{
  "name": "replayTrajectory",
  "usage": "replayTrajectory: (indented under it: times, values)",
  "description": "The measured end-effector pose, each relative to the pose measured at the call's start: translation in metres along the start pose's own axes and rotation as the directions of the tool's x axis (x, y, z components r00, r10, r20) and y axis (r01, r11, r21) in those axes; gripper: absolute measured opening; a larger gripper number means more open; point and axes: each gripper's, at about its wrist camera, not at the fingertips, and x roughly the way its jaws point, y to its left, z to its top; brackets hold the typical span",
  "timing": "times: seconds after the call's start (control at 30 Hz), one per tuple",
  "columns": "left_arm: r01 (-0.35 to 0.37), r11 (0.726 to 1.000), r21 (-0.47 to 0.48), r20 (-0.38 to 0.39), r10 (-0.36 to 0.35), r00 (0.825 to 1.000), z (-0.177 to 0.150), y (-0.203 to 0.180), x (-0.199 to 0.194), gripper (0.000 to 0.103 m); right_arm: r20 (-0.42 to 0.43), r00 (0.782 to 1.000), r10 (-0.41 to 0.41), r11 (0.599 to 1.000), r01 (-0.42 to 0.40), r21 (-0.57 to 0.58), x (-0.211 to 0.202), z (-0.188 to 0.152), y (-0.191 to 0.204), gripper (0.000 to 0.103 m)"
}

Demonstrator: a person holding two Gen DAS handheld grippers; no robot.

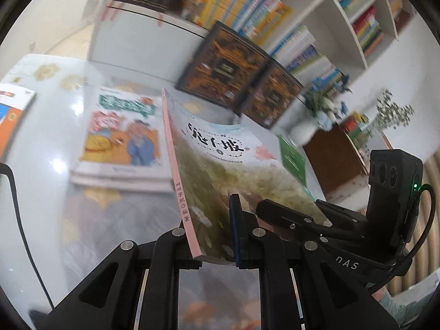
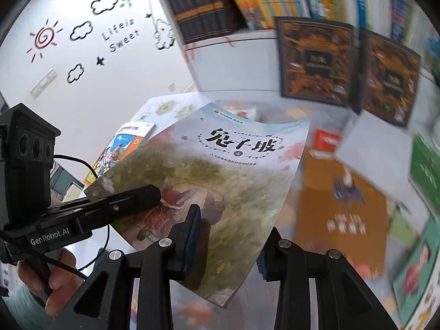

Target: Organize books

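A thin paperback (image 1: 220, 148) with a pink spine, black Chinese title and a rabbit picture on its cover (image 2: 242, 170) hangs tilted above the white table (image 1: 49, 137). Both grippers clamp it. My left gripper (image 1: 213, 236) is shut on its lower edge near the spine, blue pad pressed on the cover. My right gripper (image 2: 228, 244) is shut on the bottom edge, one pad on the cover and the other finger behind the book. Each gripper shows in the other's view: the right gripper (image 1: 302, 209) and the left gripper (image 2: 132, 200), held by a hand (image 2: 55, 288).
A stack of picture books (image 1: 123, 137) lies on the table beyond the held book. Two dark brown books (image 1: 225, 66) lean against a full bookshelf (image 1: 247, 5). A green book (image 1: 293, 156), an orange book (image 2: 343, 206) and a comic (image 2: 121, 148) lie around; plants (image 1: 321, 104) stand at right.
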Motion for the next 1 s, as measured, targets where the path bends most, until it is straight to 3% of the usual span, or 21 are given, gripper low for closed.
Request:
replayTrajectory:
  times: [0.17,0.33,0.53,0.77,0.87,1.0]
  values:
    - [-0.022,0.998,-0.066,0.041,0.025,0.999,0.026,0.039,0.001,0.012,-0.022,0.998,0.065,0.998,-0.065,-0.005,0.038,0.037,0.007,0.036]
    - [-0.086,0.993,-0.084,0.044,0.090,0.995,0.048,0.071,0.021,0.013,-0.059,0.995,0.076,0.997,-0.077,-0.013,0.088,0.066,0.006,0.036]
    - [-0.119,0.983,-0.139,0.013,0.121,0.993,0.066,0.104,0.049,0.014,-0.162,0.971,0.175,0.979,-0.154,0.130,0.151,0.090,-0.021,0.037]
    - [-0.132,0.974,-0.184,-0.027,0.129,0.991,0.067,0.126,0.075,0.015,-0.207,0.969,0.134,0.981,-0.100,0.166,0.175,0.094,-0.026,0.038]
    - [-0.180,0.962,-0.203,-0.074,0.168,0.983,0.062,0.136,0.084,0.026,-0.254,0.960,0.122,0.981,-0.077,0.180,0.187,0.085,-0.027,0.048]
    - [-0.227,0.944,-0.238,-0.130,0.201,0.971,0.048,0.148,0.084,0.027,-0.291,0.949,0.122,0.981,-0.070,0.181,0.191,0.068,-0.031,0.051]
